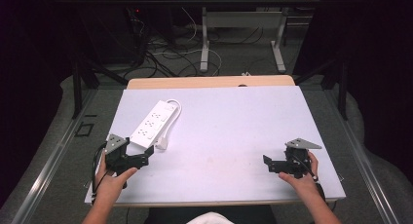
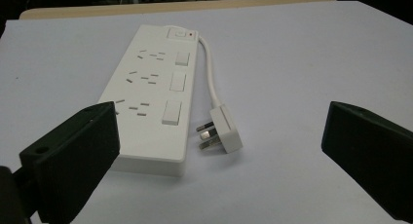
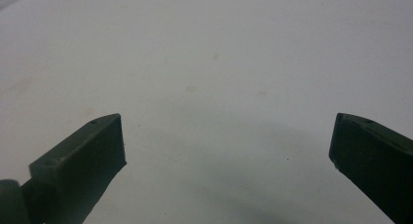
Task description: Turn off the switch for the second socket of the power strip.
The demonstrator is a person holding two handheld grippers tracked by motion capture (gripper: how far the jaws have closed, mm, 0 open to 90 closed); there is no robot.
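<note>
A white power strip [image 1: 152, 123] lies on the white table top at the left, with three socket rows and switches [image 2: 151, 95]. Its short cable loops round to a white three-pin plug [image 2: 221, 130] lying loose beside it [image 1: 161, 142]. My left gripper [image 1: 141, 158] sits just in front of the strip's near end, jaws wide apart and empty [image 2: 219, 151]. Far to the right, near the front edge, my right gripper [image 1: 269, 163] is held open over bare table [image 3: 229, 146], nothing between its jaws.
The white table top [image 1: 229, 121] has a wooden strip along its far edge. Beyond it stand table legs and tangled floor cables [image 1: 160, 53]. Metal rails run down both sides of the table.
</note>
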